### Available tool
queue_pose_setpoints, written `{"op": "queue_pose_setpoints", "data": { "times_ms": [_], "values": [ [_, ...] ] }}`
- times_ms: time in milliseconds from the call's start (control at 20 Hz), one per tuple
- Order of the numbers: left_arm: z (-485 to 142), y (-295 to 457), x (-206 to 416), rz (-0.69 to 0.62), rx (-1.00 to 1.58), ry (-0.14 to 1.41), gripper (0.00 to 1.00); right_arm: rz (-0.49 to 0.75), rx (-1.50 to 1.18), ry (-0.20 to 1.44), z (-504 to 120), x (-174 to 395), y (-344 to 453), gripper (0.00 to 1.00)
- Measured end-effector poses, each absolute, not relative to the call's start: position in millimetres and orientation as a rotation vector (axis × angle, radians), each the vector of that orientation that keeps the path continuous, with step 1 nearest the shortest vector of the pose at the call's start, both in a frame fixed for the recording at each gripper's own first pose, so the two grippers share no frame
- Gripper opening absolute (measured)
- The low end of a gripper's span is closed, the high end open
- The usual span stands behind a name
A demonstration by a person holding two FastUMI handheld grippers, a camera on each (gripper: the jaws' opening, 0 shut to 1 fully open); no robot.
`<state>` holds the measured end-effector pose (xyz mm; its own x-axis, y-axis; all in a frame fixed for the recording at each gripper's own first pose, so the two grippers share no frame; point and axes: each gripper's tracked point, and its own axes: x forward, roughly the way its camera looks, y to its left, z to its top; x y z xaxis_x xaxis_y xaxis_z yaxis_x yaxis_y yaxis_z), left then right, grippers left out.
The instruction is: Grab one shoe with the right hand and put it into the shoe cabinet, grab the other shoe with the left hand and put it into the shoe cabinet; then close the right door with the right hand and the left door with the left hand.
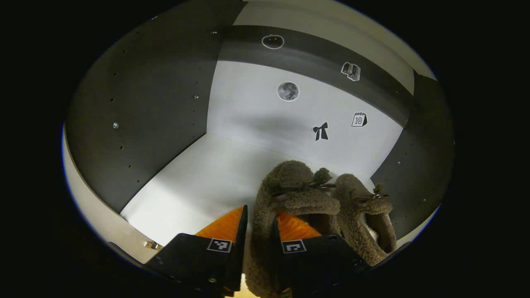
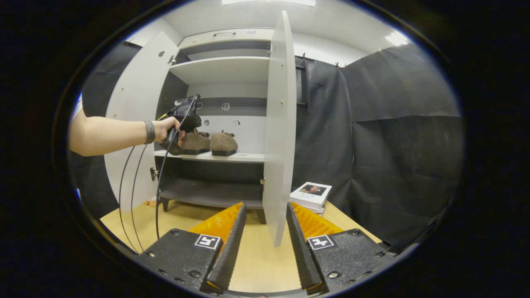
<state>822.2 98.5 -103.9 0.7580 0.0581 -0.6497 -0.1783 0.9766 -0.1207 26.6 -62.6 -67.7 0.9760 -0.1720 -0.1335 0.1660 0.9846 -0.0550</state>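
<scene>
Fuzzy brown shoe (image 1: pixel 285 194) sits on the cabinet shelf (image 1: pixel 198 182), pinched by my left tongs (image 1: pixel 258 225), beside its mate (image 1: pixel 364 215). Right tongs (image 2: pixel 265 231) spread, empty. Next: release, close doors.

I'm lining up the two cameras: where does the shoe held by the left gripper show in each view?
Left gripper view: the held shoe sits bottom centre, its side wall pinched by the left gripper, with the other shoe on its right.
Right gripper view: it is left of centre on the shelf, just beyond the hand.
Shared landmark: the other shoe standing beside it.
</scene>
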Motion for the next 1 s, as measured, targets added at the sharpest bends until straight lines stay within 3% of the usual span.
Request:
{"op": "queue_pose_setpoints", "data": {
  "times_ms": [50,100,150,200,300,350,400,450,500,550,600,1000],
  "values": [
    [-104,102,820,0.136,-0.176,0.704,0.56,-0.171,-0.040,0.143,-69,27,-63,0.65],
    [-102,105,816,0.144,-0.177,0.709,0.47,-0.171,-0.033,0.146,-70,26,-62,0.65],
    [-100,107,813,0.146,-0.183,0.707,0.58,-0.169,-0.025,0.147,-69,26,-61,0.65],
    [-95,106,810,0.136,-0.195,0.698,0.76,-0.167,-0.021,0.148,-70,25,-60,0.65],
    [-83,104,802,0.116,-0.198,0.676,0.53,-0.158,-0.022,0.150,-71,26,-59,0.65],
    [-73,102,797,0.109,-0.192,0.655,0.82,-0.151,-0.026,0.151,-71,25,-58,0.65],
    [-64,101,794,0.095,-0.189,0.627,0.84,-0.143,-0.030,0.150,-72,26,-58,0.65],
    [-52,95,789,0.071,-0.191,0.590,0.75,-0.135,-0.032,0.150,-72,26,-56,0.63],
    [-42,91,781,0.050,-0.193,0.556,0.77,-0.126,-0.033,0.151,-72,26,-52,0.65],
    [-32,87,773,0.029,-0.186,0.526,1.00,-0.118,-0.032,0.153,-73,27,-47,0.63],
    [-23,83,763,0.006,-0.171,0.499,0.92,-0.108,-0.030,0.155,-73,27,-42,0.65],
    [32,60,642,-0.132,-0.089,0.248,0.93,-0.056,-0.022,0.150,-71,21,-26,0.65]
  ]
}}
